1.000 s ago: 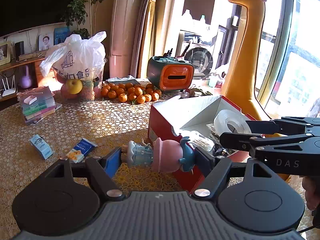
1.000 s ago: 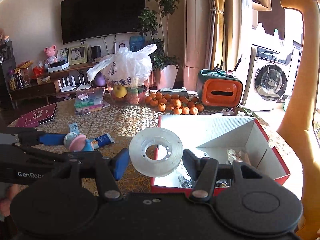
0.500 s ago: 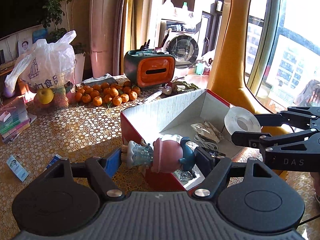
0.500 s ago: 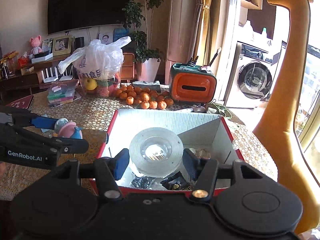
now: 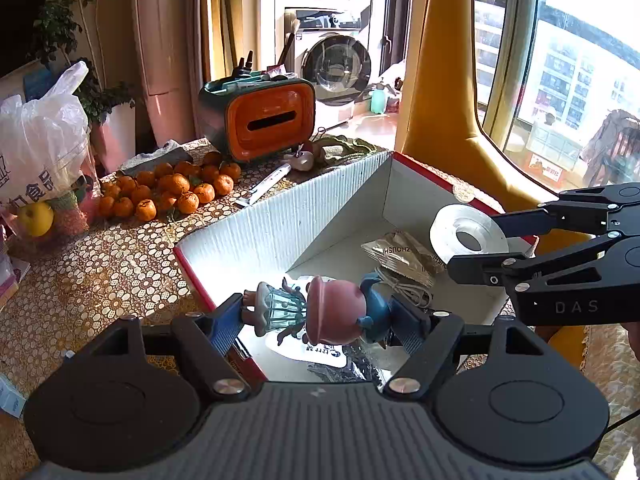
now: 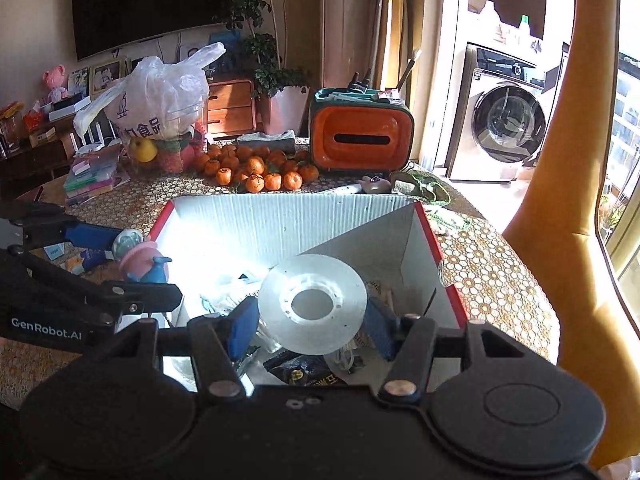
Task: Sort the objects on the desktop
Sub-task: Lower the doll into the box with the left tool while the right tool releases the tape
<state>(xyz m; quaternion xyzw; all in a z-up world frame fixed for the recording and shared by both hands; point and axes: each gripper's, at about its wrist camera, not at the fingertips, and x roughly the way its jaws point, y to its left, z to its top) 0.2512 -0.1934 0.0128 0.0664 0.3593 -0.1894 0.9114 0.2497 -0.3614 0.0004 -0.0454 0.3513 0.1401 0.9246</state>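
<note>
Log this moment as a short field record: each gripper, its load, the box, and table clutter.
left gripper: shut on toy figurine, held sideways above the near corner of the box
right gripper: shut on tape roll, held above the box
box: open, red outside, white inside, packets and cable within
table clutter: oranges, orange tissue holder, plastic bag

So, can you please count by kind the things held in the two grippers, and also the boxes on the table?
Toy figure, in the left gripper: 1
Tape roll, in the right gripper: 1
Red cardboard box, open: 1
Orange box with a slot: 1
Total: 4
</note>
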